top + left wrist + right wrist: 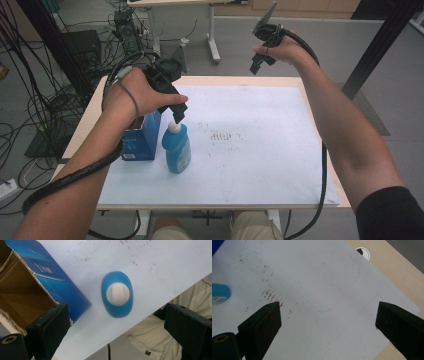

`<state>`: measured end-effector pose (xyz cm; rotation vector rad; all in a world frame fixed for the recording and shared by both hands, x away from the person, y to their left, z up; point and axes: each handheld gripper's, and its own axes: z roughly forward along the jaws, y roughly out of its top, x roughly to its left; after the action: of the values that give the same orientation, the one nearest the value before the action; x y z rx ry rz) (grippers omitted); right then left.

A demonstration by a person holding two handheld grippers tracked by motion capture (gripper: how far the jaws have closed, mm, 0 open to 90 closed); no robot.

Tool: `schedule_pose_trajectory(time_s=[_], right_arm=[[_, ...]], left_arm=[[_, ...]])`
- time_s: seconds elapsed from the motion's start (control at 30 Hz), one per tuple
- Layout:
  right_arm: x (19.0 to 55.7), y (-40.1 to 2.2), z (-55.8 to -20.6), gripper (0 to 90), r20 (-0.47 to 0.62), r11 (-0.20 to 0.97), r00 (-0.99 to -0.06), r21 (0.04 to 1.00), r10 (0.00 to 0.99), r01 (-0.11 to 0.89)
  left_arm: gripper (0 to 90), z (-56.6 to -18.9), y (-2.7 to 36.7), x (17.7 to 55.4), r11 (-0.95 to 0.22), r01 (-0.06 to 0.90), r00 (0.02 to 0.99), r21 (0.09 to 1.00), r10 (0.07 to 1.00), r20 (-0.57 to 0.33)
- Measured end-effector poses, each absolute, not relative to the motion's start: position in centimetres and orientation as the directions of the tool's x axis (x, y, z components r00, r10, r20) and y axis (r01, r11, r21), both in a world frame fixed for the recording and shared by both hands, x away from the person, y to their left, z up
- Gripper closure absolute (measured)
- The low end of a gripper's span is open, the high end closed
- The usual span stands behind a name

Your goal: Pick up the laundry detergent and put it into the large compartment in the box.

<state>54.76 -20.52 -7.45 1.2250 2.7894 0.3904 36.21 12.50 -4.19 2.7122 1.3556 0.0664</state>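
Blue bottle (177, 149) with a white cap (174, 127) stands upright left of centre in the high view, on the white sheet (250, 150) covering the worktop (90, 112). Just to its left sits an open blue carton (141, 137). The left gripper (178, 112) hangs directly over the cap, jaws spread wide and holding nothing. At upper right, the right gripper (261, 61) is raised past the worktop's far edge, released too.

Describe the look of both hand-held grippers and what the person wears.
Left hand-held gripper and right hand-held gripper are black, with blocky flat jaws showing reddish scuffs, each trailing a thick black ribbed cable. A short black sleeve covers the right upper arm; forearms are uncovered.
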Motion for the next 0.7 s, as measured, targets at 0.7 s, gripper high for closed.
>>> schedule_pose_trajectory(time_s=[0.7], right_arm=[[54.7, -20.1, -7.6, 5.7, 0.034, 0.657, -0.685, 0.251, 0.728, 0.711]], left_arm=[[7.0, -7.7, 12.9, 38.0, -0.564, 0.818, 0.572, 0.113, 0.819, -0.056]])
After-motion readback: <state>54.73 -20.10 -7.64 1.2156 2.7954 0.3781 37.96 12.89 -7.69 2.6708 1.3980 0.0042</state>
